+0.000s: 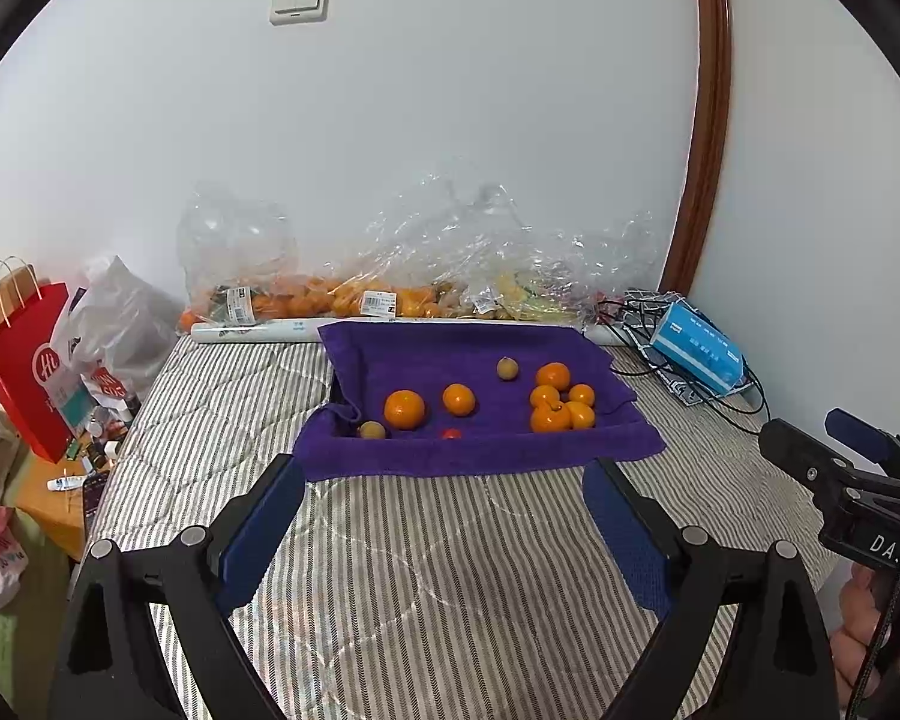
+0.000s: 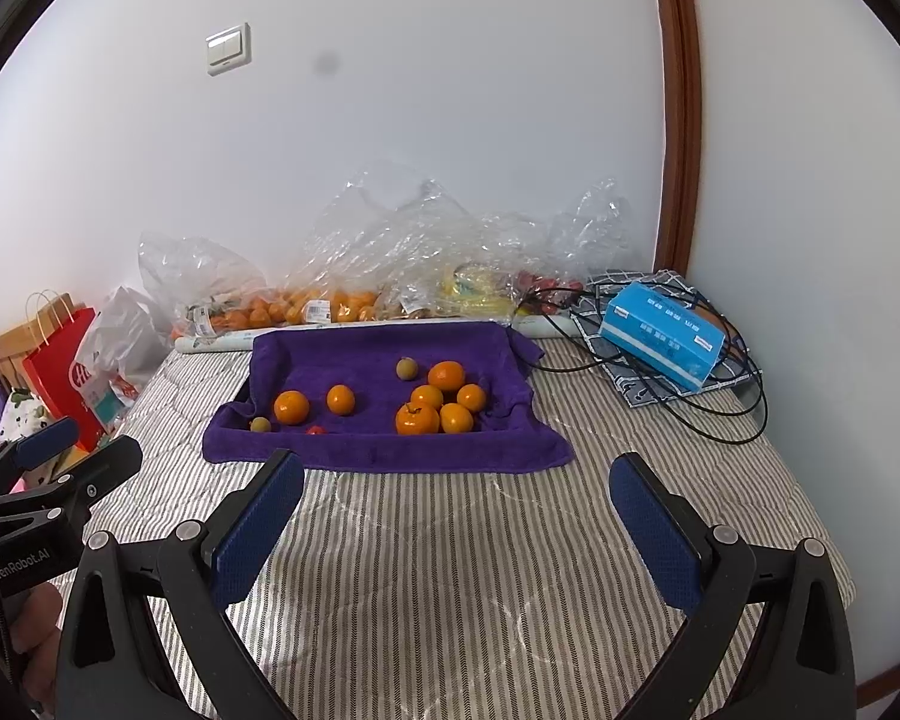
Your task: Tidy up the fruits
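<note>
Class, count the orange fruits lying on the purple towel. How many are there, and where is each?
7. Two lie apart on the left of the purple towel: one, another. Five cluster at right. More may hide behind the cluster.

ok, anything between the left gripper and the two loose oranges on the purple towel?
Nothing visible. The left gripper is open above bare striped bedding; ahead lies only the towel's raised front edge, then the two oranges. A small red fruit sits just in front of them.
</note>
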The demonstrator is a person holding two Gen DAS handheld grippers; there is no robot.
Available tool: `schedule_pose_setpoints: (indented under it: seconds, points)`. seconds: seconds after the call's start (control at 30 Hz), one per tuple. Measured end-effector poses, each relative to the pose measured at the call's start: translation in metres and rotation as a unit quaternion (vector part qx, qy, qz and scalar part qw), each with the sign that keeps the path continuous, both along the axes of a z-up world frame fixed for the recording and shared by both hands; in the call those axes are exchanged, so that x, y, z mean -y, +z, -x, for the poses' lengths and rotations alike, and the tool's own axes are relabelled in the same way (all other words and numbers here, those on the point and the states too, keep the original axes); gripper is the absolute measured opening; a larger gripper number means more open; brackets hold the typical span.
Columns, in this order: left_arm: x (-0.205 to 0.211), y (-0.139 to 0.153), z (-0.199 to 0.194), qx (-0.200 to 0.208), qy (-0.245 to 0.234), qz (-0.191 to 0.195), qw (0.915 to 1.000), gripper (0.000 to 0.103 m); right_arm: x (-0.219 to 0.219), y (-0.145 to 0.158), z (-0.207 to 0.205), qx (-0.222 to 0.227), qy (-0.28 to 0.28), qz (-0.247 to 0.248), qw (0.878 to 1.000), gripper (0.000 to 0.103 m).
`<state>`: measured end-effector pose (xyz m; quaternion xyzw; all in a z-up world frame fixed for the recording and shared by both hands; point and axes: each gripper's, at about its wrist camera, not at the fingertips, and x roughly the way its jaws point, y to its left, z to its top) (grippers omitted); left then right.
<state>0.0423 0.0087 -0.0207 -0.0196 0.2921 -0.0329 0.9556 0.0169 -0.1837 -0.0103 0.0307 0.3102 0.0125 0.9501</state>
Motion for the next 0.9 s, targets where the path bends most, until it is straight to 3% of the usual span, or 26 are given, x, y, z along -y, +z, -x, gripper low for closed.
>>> schedule_pose_setpoints:
  seconds: [0.9]
  points:
    - [-0.0015, 0.0000, -0.0016, -0.001, 0.007, -0.005, 1.0000, 0.094, -0.0009, 0.0004, 0.0008, 0.000, 0.005, 0.000, 1.000, 0.101]
